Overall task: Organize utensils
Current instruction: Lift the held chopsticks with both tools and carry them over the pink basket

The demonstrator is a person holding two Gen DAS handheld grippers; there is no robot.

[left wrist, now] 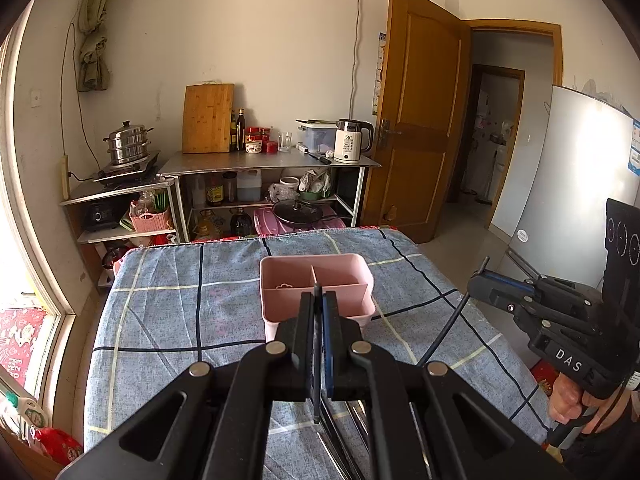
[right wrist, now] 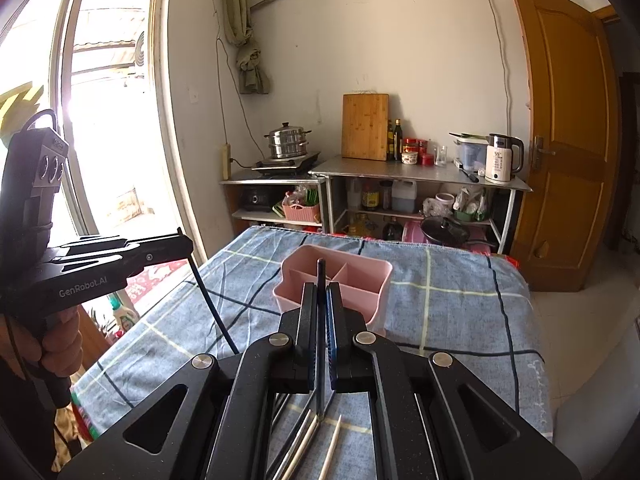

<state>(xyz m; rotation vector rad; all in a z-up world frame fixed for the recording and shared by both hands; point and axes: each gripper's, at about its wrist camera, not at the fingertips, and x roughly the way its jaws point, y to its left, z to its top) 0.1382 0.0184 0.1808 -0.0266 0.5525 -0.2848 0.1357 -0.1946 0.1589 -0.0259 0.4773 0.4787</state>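
Each claw clamped on one thin black chopstick: left claw (left wrist: pixel 320 300), right claw (right wrist: pixel 321 294), both held above the bench (left wrist: pixel 168 300) short of pink organizer (left wrist: pixel 316 280). Light, stiff, slippery; best pinched mid-shaft

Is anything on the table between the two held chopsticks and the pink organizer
Nothing visible. Each gripper, left and right, has its jaws shut on a dark chopstick, and only bare tablecloth lies before the open-topped pink organizer.
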